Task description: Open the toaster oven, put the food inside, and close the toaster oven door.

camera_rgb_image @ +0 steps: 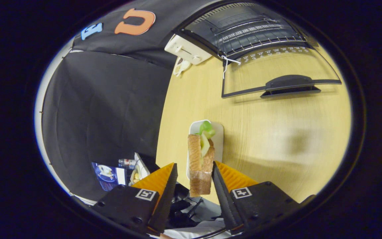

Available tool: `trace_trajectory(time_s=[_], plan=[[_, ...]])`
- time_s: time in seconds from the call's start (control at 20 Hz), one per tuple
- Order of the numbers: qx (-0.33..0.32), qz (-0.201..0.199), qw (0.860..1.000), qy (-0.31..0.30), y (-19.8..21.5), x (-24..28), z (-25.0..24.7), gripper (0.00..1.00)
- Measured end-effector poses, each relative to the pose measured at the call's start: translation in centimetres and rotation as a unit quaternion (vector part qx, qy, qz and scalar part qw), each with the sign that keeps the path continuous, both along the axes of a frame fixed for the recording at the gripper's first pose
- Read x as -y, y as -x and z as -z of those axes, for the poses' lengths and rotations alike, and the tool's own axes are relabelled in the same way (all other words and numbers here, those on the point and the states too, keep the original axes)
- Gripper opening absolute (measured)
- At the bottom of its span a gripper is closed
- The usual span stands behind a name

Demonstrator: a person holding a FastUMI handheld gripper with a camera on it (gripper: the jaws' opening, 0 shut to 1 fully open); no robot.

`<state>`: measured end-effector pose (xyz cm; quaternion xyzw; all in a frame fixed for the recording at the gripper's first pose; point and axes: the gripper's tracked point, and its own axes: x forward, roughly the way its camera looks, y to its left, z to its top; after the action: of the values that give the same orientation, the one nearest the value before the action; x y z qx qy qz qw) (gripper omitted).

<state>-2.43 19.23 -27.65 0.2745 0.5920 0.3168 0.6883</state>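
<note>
- Pale wooden table (277,132) under everything, black booth cloth beside it
- Toaster oven (244,30) well beyond the sandwich, door (277,71) dropped flat, rack bare
- White plate (218,132) just beyond the sandwich
- Gripper (194,172) partly open, right finger touching, left finger apart
- Sandwich (200,166) between the fingers, long axis pointing ahead toward the oven; true grip unclear

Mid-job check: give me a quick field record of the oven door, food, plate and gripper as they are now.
oven door: toaster oven open, glass door folded down onto the table
rack: wire rack visible inside
food: sandwich between the fingers, edge-on
gripper: gripper open; right finger touches the sandwich, left finger apart from it
plate: white plate just beyond the sandwich
task stage: food not yet inside
</note>
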Motion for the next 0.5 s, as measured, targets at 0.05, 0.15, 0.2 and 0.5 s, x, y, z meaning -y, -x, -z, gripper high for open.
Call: trace_trajectory(time_s=[0.05, 0.15, 0.2, 0.5], plan=[[0.003, -0.001, 1.000, 0.004, -0.07, 0.06, 0.22, 0.67], [-0.003, -0.010, 1.000, -0.001, 0.48, -0.15, 0.08, 0.63], [-0.001, -0.011, 1.000, 0.000, 0.41, -0.16, 0.17, 0.59], [-0.002, -0.001, 1.000, -0.010, 0.25, 0.04, 0.28, 0.38]])
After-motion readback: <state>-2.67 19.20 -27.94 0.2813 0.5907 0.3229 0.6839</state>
